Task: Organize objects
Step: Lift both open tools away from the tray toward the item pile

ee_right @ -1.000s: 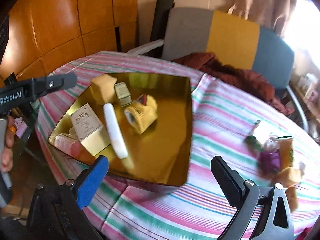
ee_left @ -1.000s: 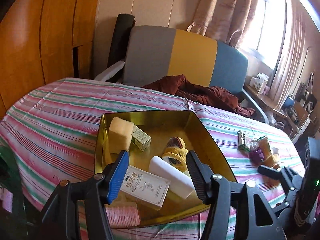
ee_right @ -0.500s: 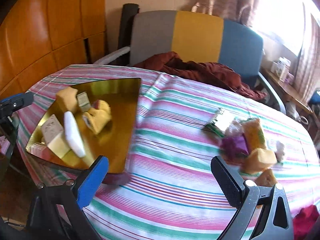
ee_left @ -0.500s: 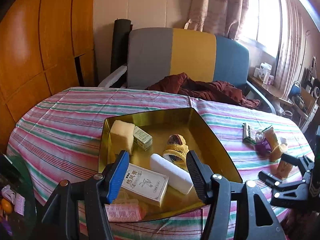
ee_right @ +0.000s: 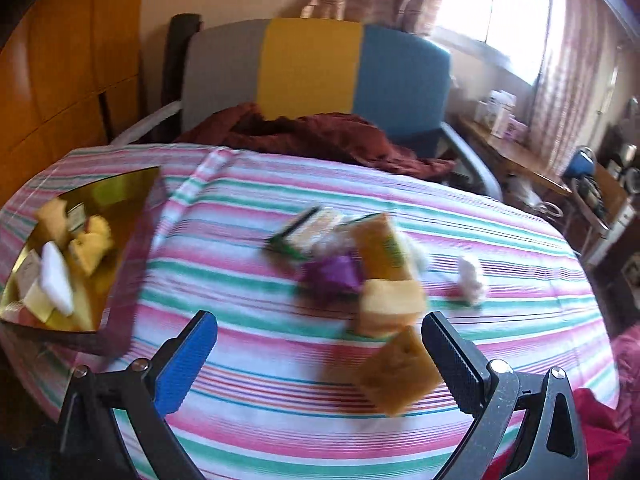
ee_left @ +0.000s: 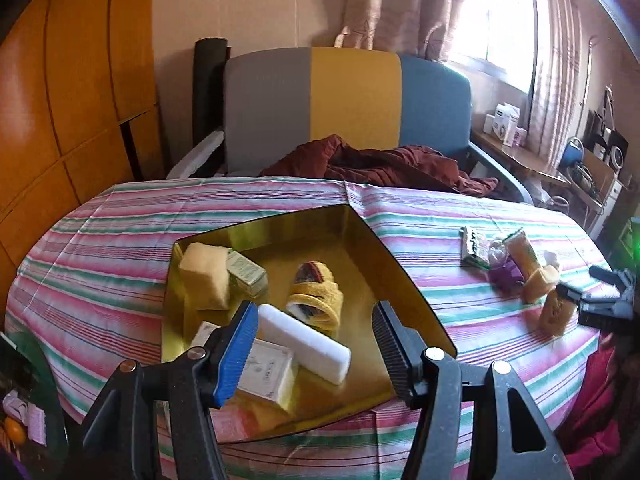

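Note:
A gold tray (ee_left: pixel 404 276) on the striped tablecloth holds a yellow sponge (ee_left: pixel 204 276), a small green box (ee_left: pixel 246 278), a yellow knitted roll (ee_left: pixel 316 296), a white foam block (ee_left: pixel 304 342) and a white printed box (ee_left: pixel 266 370). My left gripper (ee_left: pixel 314 350) hovers open over the tray's near edge, nothing between its fingers. My right gripper (ee_right: pixel 320 364) is open above the cloth, close in front of a loose pile: a brown sponge (ee_right: pixel 398 374), a yellow sponge (ee_right: pixel 390 306), a purple wrapper (ee_right: pixel 332 274), an orange packet (ee_right: pixel 382 250) and a green-edged packet (ee_right: pixel 304 234). The right view is blurred.
A grey, yellow and blue chair (ee_left: pixel 348 104) with dark red cloth (ee_left: pixel 380 162) on its seat stands behind the table. A small white crumpled item (ee_right: pixel 470 280) lies right of the pile. A cluttered side desk (ee_left: pixel 560 160) is at the far right. Striped cloth lies bare between tray and pile.
My right gripper has swung right, from over the tray to in front of the loose pile. The left gripper has shifted slightly and rolled, staying over the tray's near edge.

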Tool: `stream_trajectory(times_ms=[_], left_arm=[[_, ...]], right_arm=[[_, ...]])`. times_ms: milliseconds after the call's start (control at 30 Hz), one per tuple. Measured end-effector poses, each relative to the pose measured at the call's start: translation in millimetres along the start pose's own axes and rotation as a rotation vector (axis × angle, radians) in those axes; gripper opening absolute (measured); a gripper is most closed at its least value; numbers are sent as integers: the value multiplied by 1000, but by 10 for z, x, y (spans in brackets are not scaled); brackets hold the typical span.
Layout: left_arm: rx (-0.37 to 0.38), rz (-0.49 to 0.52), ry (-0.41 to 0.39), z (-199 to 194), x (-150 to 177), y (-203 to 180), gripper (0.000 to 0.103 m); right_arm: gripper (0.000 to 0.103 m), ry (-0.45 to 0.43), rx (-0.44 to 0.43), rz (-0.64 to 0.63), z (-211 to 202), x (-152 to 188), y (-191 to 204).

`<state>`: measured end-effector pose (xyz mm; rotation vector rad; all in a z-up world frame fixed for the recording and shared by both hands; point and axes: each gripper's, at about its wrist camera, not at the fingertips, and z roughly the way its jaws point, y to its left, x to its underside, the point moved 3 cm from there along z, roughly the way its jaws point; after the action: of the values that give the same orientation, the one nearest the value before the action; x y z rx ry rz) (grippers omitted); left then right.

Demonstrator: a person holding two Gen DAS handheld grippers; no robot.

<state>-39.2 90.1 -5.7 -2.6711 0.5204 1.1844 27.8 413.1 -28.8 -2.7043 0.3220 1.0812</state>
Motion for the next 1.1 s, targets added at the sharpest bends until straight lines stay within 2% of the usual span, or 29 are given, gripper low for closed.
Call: stream_trajectory(times_ms=[367,667,867,1100], left_arm=[[48,103,15,51,-47,-441,60],[95,185,40,151,-52,-854,60],[130,234,83,260,10,-1121,60],[185,299,118,354,61,-1451,60]], right_arm=[[103,-17,129,94,34,-80,-874],[103,6,89,271,150,68,-1360],[103,9,69,346,138,87,-1488],[103,59,57,415,210,165,-1618]])
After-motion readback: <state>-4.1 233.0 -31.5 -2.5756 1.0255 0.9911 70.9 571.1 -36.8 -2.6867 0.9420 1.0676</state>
